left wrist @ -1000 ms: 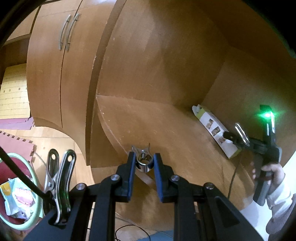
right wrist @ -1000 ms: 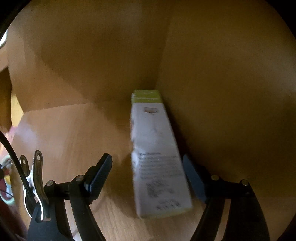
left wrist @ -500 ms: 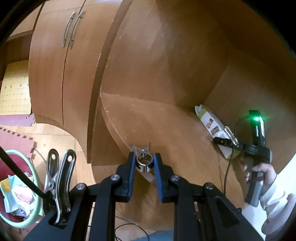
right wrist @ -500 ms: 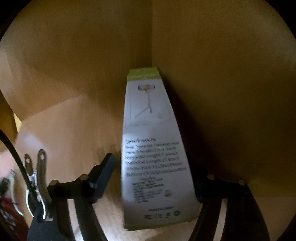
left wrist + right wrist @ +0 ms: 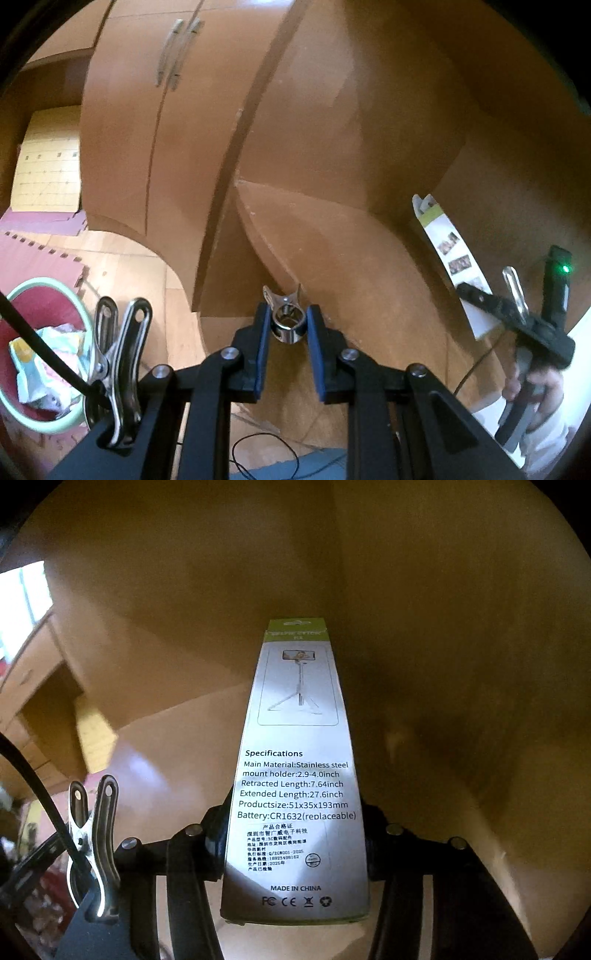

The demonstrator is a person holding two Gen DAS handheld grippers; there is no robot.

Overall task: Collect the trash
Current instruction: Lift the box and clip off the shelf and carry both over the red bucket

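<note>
Your right gripper (image 5: 295, 834), jaws closing, straddles the selfie-stick box (image 5: 299, 775) for binning; your left gripper (image 5: 289, 328) clamps a metal clip (image 5: 286, 321).

The left gripper (image 5: 288, 328) hangs before the front edge of the shelf (image 5: 332, 243), with a metal clip (image 5: 286, 317) pinched between its pads. Far to its right the long box (image 5: 448, 254) lies along the shelf's right wall, its far end toward the back corner — the right gripper (image 5: 295, 834) straddles its near end, jaws closing with the box (image 5: 295, 775) between them, fingers on both sides. A hand (image 5: 535, 384) grips that tool from below. Left of the shelf stands a cupboard (image 5: 147, 122) with two doors. Down on the floor, lower left, a bin (image 5: 79, 417) holds crumpled wrappers (image 5: 48, 365). A thin cable (image 5: 266, 446) loops on the floor below the shelf.
</note>
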